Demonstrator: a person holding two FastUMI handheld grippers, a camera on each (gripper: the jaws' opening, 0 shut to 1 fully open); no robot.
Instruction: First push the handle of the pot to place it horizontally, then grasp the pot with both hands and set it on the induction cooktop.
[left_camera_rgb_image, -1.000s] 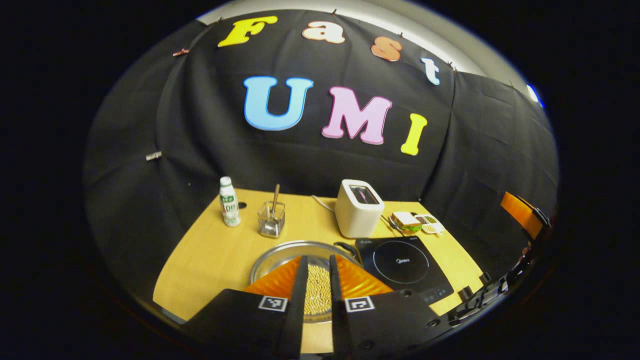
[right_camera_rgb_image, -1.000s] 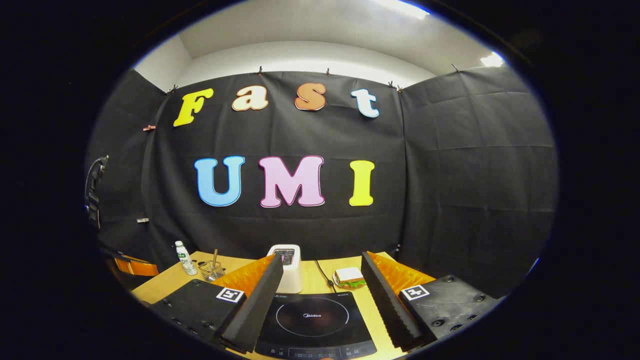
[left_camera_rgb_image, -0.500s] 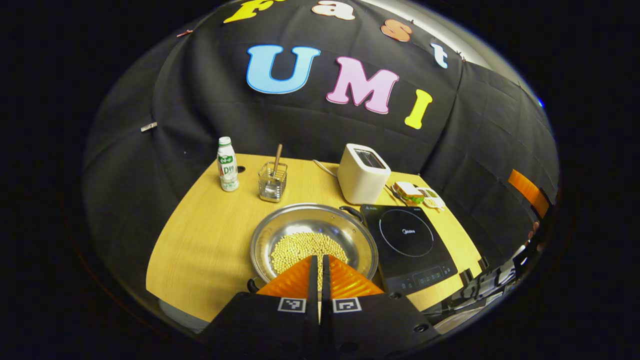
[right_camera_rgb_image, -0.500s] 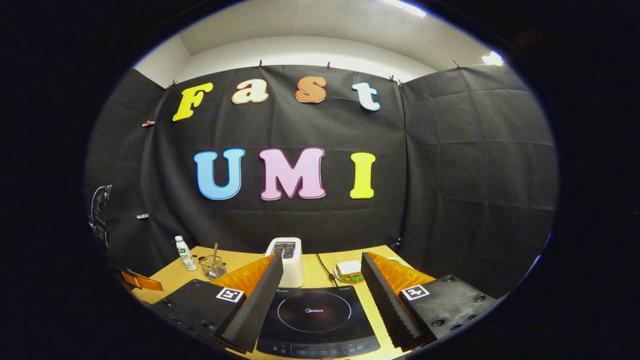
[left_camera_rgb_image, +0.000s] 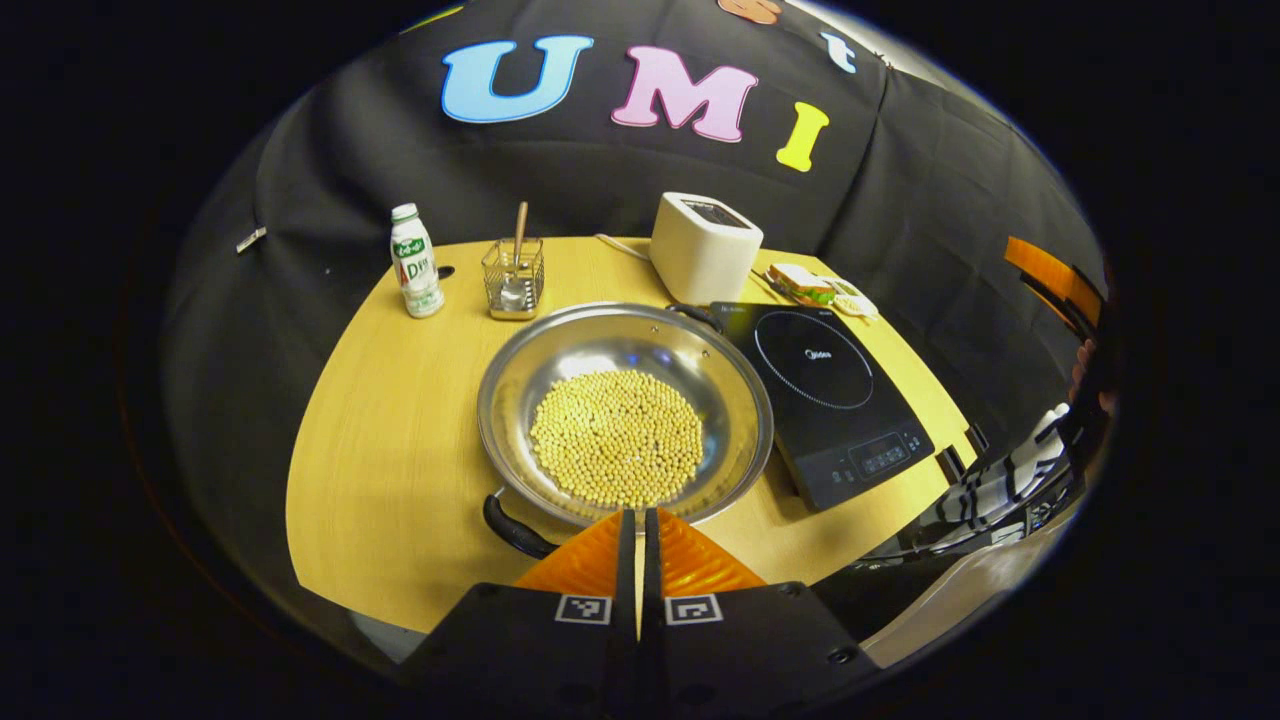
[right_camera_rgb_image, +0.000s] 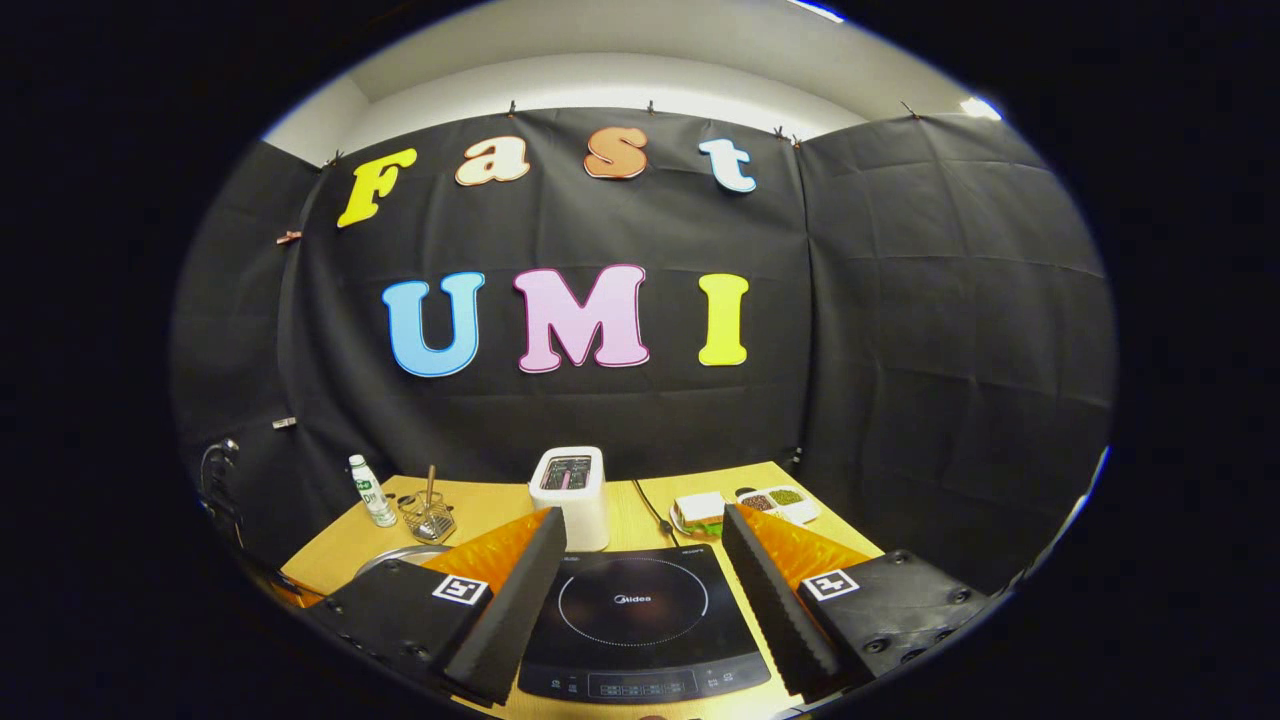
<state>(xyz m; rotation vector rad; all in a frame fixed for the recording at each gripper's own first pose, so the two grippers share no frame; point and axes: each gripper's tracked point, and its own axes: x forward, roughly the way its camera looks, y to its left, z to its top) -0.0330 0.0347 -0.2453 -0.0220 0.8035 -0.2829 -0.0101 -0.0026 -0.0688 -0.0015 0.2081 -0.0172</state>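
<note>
A wide steel pot (left_camera_rgb_image: 560, 350) holding soybeans (left_camera_rgb_image: 618, 436) stands mid-table in the left gripper view. One black handle (left_camera_rgb_image: 512, 526) points to the near left, the other handle (left_camera_rgb_image: 697, 315) to the far right, touching the black induction cooktop (left_camera_rgb_image: 830, 390). My left gripper (left_camera_rgb_image: 638, 515) is shut with nothing in it, its tips just short of the pot's near rim, right of the near handle. In the right gripper view my right gripper (right_camera_rgb_image: 642, 520) is open above the cooktop (right_camera_rgb_image: 635, 610); the pot's rim (right_camera_rgb_image: 400, 555) peeks out at the left.
On the wooden table (left_camera_rgb_image: 400, 420) behind the pot are a bottle (left_camera_rgb_image: 414, 262), a glass holder with a spoon (left_camera_rgb_image: 513, 275), a white toaster (left_camera_rgb_image: 703, 245), a sandwich (left_camera_rgb_image: 800, 283) and a small dish (right_camera_rgb_image: 775, 498). A hand (left_camera_rgb_image: 1085, 370) shows far right.
My left gripper closed its narrow gap, then rose and drew back, so the whole pot now shows in front of it. The right gripper stayed open and tipped slightly down over the cooktop.
</note>
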